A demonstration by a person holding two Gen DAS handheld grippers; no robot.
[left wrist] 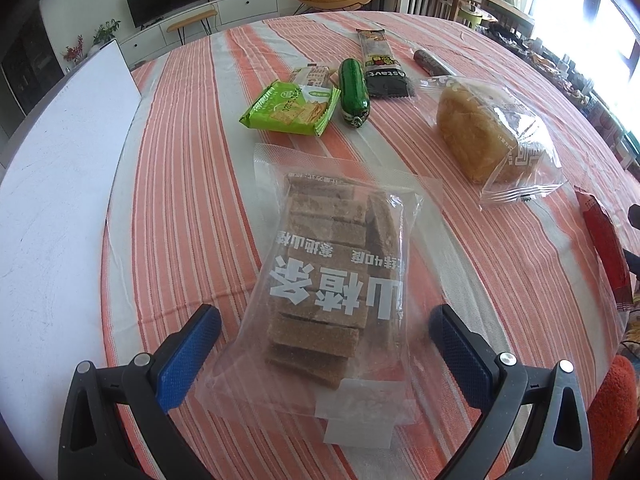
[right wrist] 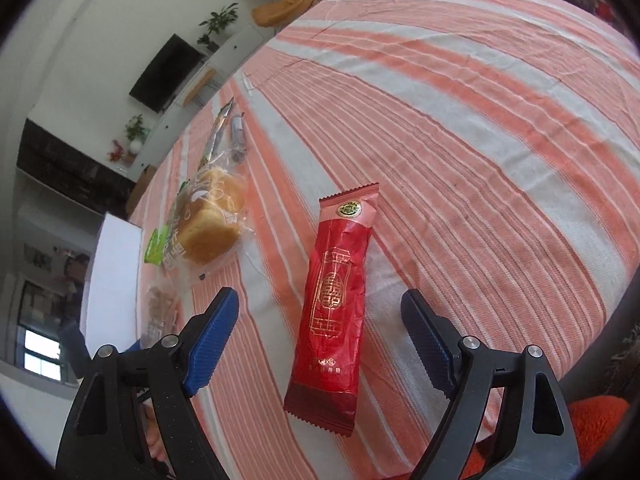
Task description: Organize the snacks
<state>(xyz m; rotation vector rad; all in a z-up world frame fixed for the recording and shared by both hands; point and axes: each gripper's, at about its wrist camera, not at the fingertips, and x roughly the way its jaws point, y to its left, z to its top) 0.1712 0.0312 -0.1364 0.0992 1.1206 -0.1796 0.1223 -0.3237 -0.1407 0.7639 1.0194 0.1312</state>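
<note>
A clear bag of brown hawthorn strips (left wrist: 324,264) lies flat on the striped tablecloth (left wrist: 180,200). My left gripper (left wrist: 325,312) is open and straddles the bag's near half, its blue pads (left wrist: 192,348) standing clear of the plastic on both sides. A long red snack packet (right wrist: 338,300) lies on the cloth between the fingers of my right gripper (right wrist: 320,297). That gripper is wide open, with its pads (right wrist: 210,336) well apart from the packet. The same red packet (left wrist: 606,240) shows at the right edge of the left wrist view.
Further back lie a green cracker pack (left wrist: 290,110), a green sausage-shaped snack (left wrist: 354,94), a long black packet (left wrist: 380,66), a dark roll (left wrist: 432,62) and bagged bread (left wrist: 488,136). A white board (left wrist: 68,184) covers the table's left side. The bread (right wrist: 212,216) lies left of the red packet.
</note>
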